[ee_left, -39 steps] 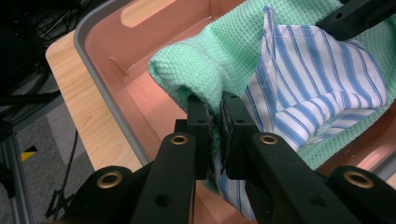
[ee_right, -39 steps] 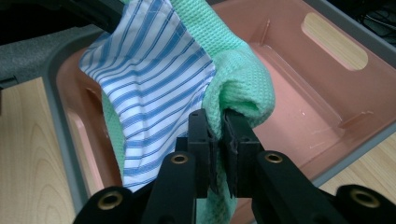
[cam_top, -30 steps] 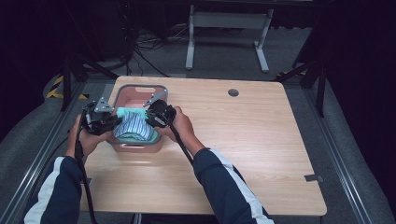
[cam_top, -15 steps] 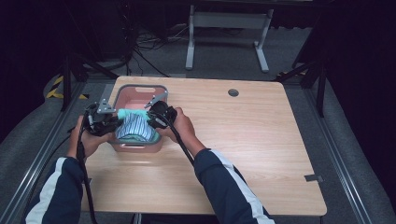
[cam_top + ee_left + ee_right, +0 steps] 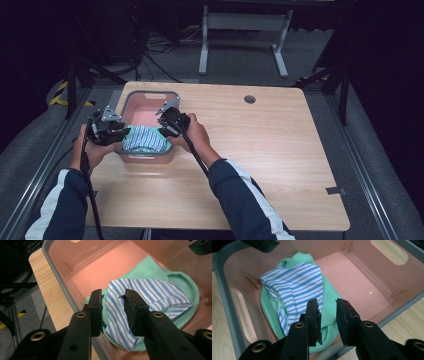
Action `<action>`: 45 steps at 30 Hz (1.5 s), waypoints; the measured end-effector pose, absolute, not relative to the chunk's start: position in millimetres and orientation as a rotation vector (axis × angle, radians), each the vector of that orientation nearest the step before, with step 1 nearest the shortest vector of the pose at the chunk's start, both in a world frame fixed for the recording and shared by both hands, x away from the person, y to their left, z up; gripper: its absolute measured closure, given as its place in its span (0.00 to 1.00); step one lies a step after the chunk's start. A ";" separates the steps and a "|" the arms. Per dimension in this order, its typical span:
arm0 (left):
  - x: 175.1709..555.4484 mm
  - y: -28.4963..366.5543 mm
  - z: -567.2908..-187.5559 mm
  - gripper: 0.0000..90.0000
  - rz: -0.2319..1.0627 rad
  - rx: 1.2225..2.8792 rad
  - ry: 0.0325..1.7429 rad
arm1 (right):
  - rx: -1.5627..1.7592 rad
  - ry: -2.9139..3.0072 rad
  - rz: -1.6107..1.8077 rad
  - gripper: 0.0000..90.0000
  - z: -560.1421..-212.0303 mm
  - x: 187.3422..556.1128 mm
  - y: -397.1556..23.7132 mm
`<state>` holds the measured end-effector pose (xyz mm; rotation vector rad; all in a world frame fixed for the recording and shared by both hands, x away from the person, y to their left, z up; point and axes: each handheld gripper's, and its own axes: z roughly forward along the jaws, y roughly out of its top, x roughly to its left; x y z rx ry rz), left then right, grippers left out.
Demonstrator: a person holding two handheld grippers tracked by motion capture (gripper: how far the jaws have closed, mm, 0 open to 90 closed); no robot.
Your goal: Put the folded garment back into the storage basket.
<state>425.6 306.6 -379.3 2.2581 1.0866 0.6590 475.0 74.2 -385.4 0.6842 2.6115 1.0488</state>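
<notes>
Release | both hand-held grippers, left (image 5: 113, 298) and right (image 5: 327, 307), had just been opening, jaws narrowly parted, gripping nothing | blue-and-white striped cloth (image 5: 150, 293) lay on green waffle-knit cloth (image 5: 329, 312) inside pink plastic bin (image 5: 150, 97) | placement judged done

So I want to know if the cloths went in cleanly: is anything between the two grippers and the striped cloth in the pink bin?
Nothing visible. Both grippers' jaws have just been opening, the left gripper and right gripper each right over the striped cloth, which lies on the green cloth inside the pink bin.
</notes>
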 end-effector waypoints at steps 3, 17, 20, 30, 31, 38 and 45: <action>424.8 304.8 -378.0 0.70 0.687 2.250 1.075 | 0.682 2.611 1.053 0.80 -384.4 474.0 73.2; 410.0 285.2 -366.8 0.61 0.714 2.210 1.018 | 0.664 2.601 1.049 0.73 -382.2 467.2 58.8; 404.7 278.5 -364.3 0.58 0.718 2.196 0.992 | 0.654 2.593 1.046 0.67 -379.5 464.3 51.4; 387.2 254.8 -357.3 0.45 0.726 2.163 0.955 | 0.585 2.560 0.978 0.51 -372.5 453.4 25.9; 385.8 252.3 -356.8 0.43 0.726 2.165 0.945 | 0.581 2.556 0.968 0.49 -371.6 451.7 23.1; 372.0 233.7 -355.7 0.35 0.722 2.190 0.874 | 0.590 2.514 0.926 0.38 -365.9 443.6 -1.3; 357.6 217.0 -357.0 0.35 0.681 2.189 0.824 | 0.600 2.493 0.916 0.36 -361.8 435.4 -27.9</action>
